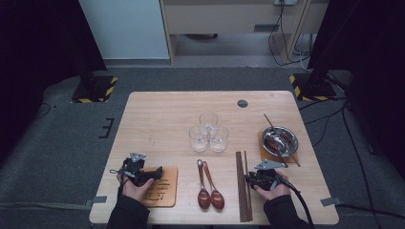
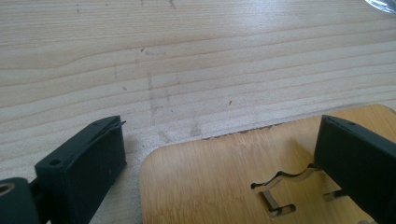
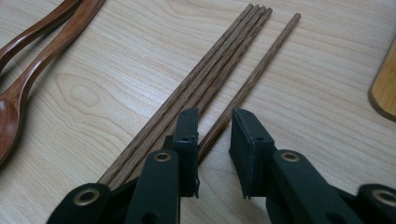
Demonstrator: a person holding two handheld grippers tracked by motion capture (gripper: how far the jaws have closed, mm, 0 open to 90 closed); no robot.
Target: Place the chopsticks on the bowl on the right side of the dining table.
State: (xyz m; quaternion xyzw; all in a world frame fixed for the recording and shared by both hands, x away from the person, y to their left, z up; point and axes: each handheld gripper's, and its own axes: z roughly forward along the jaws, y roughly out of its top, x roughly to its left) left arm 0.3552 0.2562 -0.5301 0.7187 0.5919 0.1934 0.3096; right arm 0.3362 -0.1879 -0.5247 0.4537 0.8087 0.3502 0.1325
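From above, the right gripper [image 1: 254, 179] is lowering onto the chopsticks [image 1: 244, 186] lying on the worktop [image 1: 157, 119].

Left gripper view: fingers [image 2: 81, 168] are standing wide apart, empty, straddling a bamboo coaster's [image 2: 224, 186] corner.

Right gripper view: fingers [image 3: 187, 140] are bracketing the single chopstick [image 3: 261, 65], narrowed but not yet pinching, apparently isolating it.

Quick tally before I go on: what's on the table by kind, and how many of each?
Glasses: 3
Wooden spoons: 2
Chopsticks: 4
Wooden coasters: 2
Metal bowl: 1
Total: 12
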